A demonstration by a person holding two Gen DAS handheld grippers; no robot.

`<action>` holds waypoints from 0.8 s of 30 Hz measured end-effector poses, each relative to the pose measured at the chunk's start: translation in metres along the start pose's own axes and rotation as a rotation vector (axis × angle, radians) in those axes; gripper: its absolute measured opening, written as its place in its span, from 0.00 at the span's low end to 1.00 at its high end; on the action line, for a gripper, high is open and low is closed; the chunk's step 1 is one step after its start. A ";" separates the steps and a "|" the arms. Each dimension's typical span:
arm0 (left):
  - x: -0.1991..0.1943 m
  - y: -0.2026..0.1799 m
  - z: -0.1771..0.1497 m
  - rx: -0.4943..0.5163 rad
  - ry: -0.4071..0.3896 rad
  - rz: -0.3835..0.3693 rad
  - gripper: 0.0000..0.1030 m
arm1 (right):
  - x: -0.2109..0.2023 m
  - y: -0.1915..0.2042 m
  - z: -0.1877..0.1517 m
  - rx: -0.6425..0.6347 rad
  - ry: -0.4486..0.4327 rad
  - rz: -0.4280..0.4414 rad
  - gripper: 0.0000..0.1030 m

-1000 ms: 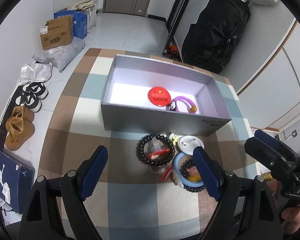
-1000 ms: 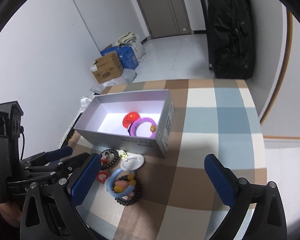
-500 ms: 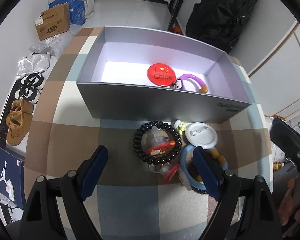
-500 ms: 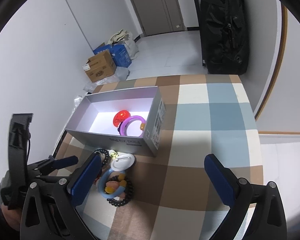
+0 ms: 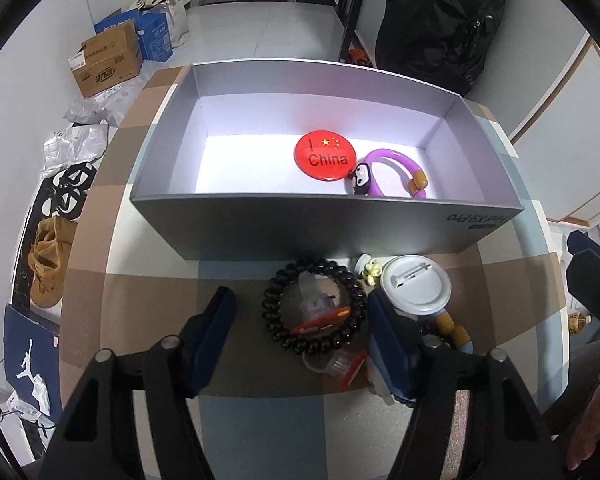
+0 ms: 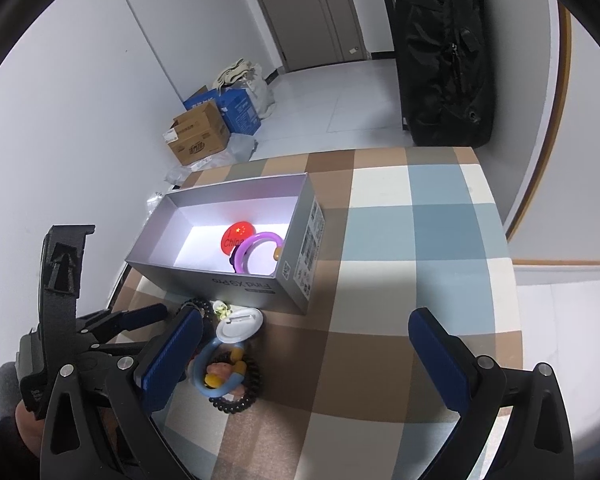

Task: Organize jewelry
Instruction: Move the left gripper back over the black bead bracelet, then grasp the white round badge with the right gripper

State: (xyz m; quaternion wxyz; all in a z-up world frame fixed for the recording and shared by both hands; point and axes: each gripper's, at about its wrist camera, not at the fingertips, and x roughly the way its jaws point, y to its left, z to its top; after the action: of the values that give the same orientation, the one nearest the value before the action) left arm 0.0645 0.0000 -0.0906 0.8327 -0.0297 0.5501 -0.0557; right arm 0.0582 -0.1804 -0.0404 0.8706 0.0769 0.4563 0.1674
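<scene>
Left hand-held gripper (image 5: 300,320) narrowed w/ black bead bracelet (image 5: 314,312) between pads, untouched; right hand-held gripper (image 6: 312,344) open.

The room had plain white walls (image 6: 80,100) and a pale tiled floor (image 6: 340,92). A closed door (image 6: 332,12) stood at the far end. A tall black bag (image 6: 440,60) leaned by the wall. Cardboard boxes (image 5: 108,64) and shoes (image 5: 48,260) lay along the floor beside a checked tablecloth (image 6: 420,240).
</scene>
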 end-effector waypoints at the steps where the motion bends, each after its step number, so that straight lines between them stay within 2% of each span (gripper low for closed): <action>1: 0.000 -0.001 0.000 0.008 0.001 0.005 0.53 | 0.000 0.000 0.000 0.000 0.000 0.000 1.00; 3: -0.001 -0.001 -0.002 0.019 0.002 -0.003 0.46 | 0.000 0.000 0.000 -0.001 0.000 0.001 1.00; 6: -0.001 0.003 0.003 -0.005 0.005 -0.042 0.43 | 0.002 0.002 0.001 -0.005 0.002 -0.002 1.00; 22: -0.032 0.018 0.002 -0.123 -0.073 -0.271 0.43 | 0.010 0.001 -0.001 0.022 0.022 -0.003 1.00; 23: -0.029 0.020 0.005 -0.118 -0.082 -0.277 0.43 | 0.011 0.002 -0.001 0.023 0.023 -0.006 1.00; 24: -0.024 0.021 0.007 -0.112 -0.074 -0.253 0.43 | 0.013 0.003 -0.001 0.024 0.028 -0.009 1.00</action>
State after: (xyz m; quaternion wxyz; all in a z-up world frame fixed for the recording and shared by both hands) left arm 0.0626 0.0234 -0.0679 0.8359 -0.1471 0.5130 -0.1285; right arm 0.0632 -0.1734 -0.0500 0.8638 0.0830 0.4707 0.1591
